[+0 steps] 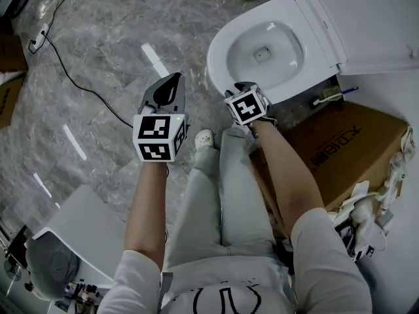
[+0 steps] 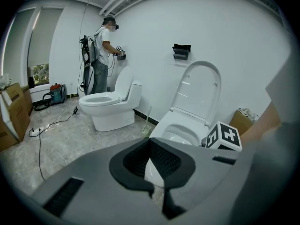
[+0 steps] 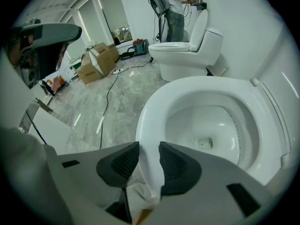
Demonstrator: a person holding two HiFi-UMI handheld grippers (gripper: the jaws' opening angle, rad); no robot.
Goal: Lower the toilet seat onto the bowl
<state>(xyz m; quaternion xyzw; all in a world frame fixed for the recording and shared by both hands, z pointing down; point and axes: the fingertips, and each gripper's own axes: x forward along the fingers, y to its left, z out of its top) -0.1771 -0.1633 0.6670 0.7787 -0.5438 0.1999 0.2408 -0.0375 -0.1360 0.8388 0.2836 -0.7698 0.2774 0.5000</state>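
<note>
At the front of the bowl (image 3: pixel 211 125), the right tool (image 3: pixel 149 146) has its jaws a little apart, gripping nothing. The near edge of the toilet seat (image 3: pixel 154 107) shows through the gap. Whether either pad touches the seat I cannot tell. The left tool (image 2: pixel 151 141) is off to the left, well clear of the toilet, with its fingertips pressed together and nothing between them.

The seat appears to lie flat on the bowl as a broad, glossy white ring. The water outlet is visible at the bottom of the basin.

Only the left gripper view shows the lid (image 2: pixel 199 90) standing upright behind the ring. From the head view it reads as a flat white slab. That same view catches the right tool's marker cube (image 2: pixel 224 136) just beside the rim and a dark holder (image 2: pixel 182 51) on the wall above.

Only the head view shows what sits to the right of the toilet. A large cardboard box (image 1: pixel 340 149) stands there, with a toilet brush (image 1: pixel 330 95) between it and the bowl. It also shows a black cable (image 1: pixel 72 70) trailing over the grey marbled floor (image 1: pixel 98 38).

Both gripper views reach across the room to a second toilet (image 2: pixel 110 104), where another person (image 2: pixel 101 55) stands with both arms raised to the wall. The right gripper view adds stacked cartons (image 3: pixel 96 60) near the windows.
</note>
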